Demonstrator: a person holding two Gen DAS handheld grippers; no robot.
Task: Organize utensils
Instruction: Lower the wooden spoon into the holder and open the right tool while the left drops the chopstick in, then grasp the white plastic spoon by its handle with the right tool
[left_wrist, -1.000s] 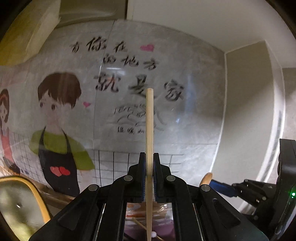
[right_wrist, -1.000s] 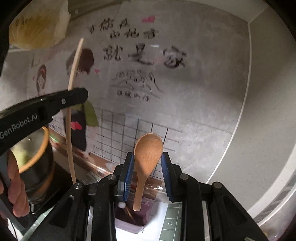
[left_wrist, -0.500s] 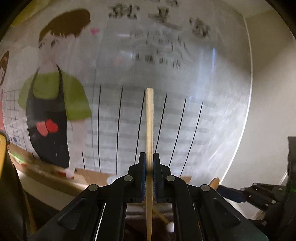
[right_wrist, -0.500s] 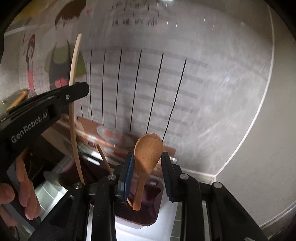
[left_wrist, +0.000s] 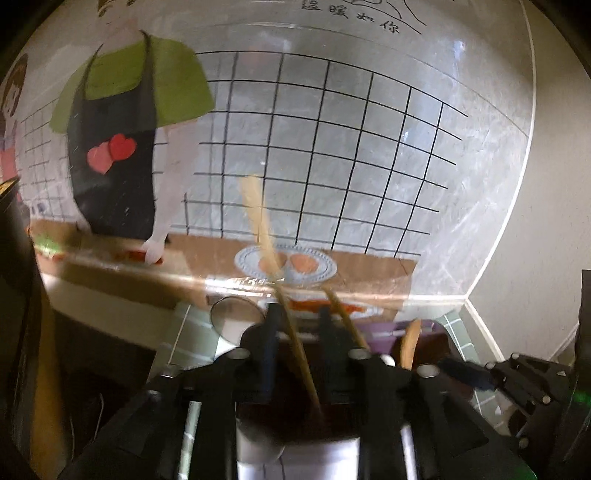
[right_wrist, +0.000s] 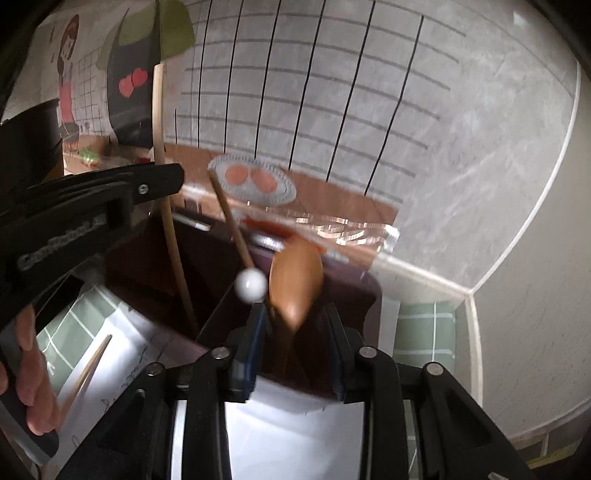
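- Releasing two wooden utensils at once into the dark purple holder (right_wrist: 354, 295), which is standing on a white sheet over the green-gridded surface (right_wrist: 424, 332), directly ahead of and below both sets of fingers.
- Left gripper (left_wrist: 295, 339): its fingers are opening, standing apart with daylight on either side of the chopstick (left_wrist: 273, 266). The stick is leaning between them, tipped away toward the left finger, lower end already down inside the holder; no pad appears to be pressing on it.
- Right gripper (right_wrist: 295, 332): its fingers are opening too. The wooden spoon (right_wrist: 295, 280) is sitting bowl-up between them, nearer the left finger, handle dropping into the holder; contact with the pads looks lost, though blur is making this hard to confirm.
- Already in the holder: a thin stick with a white ball tip (right_wrist: 251, 284), just ahead of the right gripper's left finger, and another wooden stick. A further wooden utensil (right_wrist: 88, 365) is lying on the sheet, out to the left.
- Handling, judged: both pieces are looking light, stiff and smooth. The chopstick is likely to pivot or slip if pinched at one narrow point, so mid-shaft is the better hold. The spoon is top-heavy at the bowl; the handle just under the bowl is suiting the pads best.
- Pose: both grippers are pointing downward into the holder's mouth, side by side. A person's hand (right_wrist: 33, 384) is wrapping the left gripper's handle.
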